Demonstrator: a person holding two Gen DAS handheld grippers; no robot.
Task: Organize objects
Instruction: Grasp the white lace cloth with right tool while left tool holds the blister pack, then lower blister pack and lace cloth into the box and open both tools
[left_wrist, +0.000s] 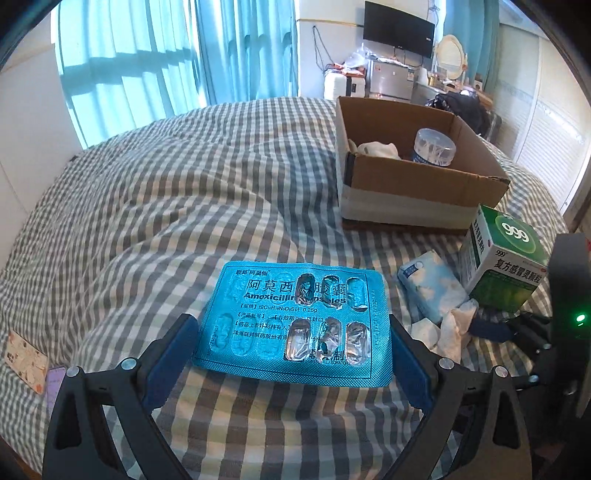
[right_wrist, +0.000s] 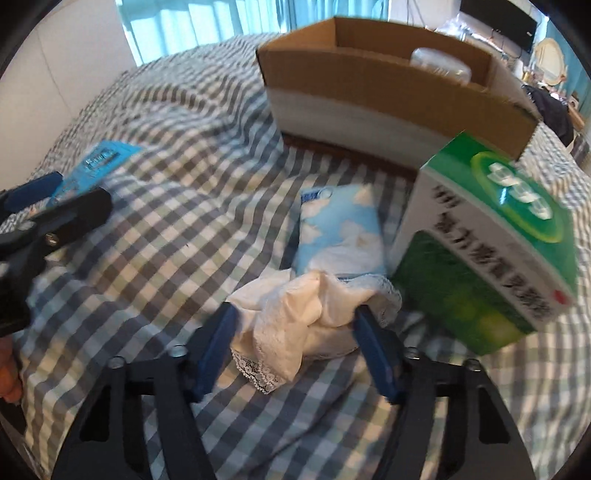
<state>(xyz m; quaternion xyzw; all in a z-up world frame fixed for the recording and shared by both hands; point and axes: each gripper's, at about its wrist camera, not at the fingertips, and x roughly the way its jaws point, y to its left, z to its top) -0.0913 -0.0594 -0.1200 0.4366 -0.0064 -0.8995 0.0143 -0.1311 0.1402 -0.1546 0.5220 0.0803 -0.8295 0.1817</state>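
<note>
Left wrist view: left gripper (left_wrist: 295, 325), jaws spread wide and clamped on the side edges of a blue blister pack (left_wrist: 295, 321) printed "Amoxicillin", lifted above the checked bed (left_wrist: 166, 206). Right wrist view: right gripper (right_wrist: 295, 326), jaws half-open, pads at either side of a white lace-edged cloth (right_wrist: 295, 325); whether they press it cannot be told. Just right, a green "999" box (right_wrist: 487, 240); far, a cardboard box (right_wrist: 369, 85).

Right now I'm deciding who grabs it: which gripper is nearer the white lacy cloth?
Right. The right gripper has its jaws on either side of the white lacy cloth. The left gripper is off to the cloth's left, holding the blue pill blister pack.
</note>
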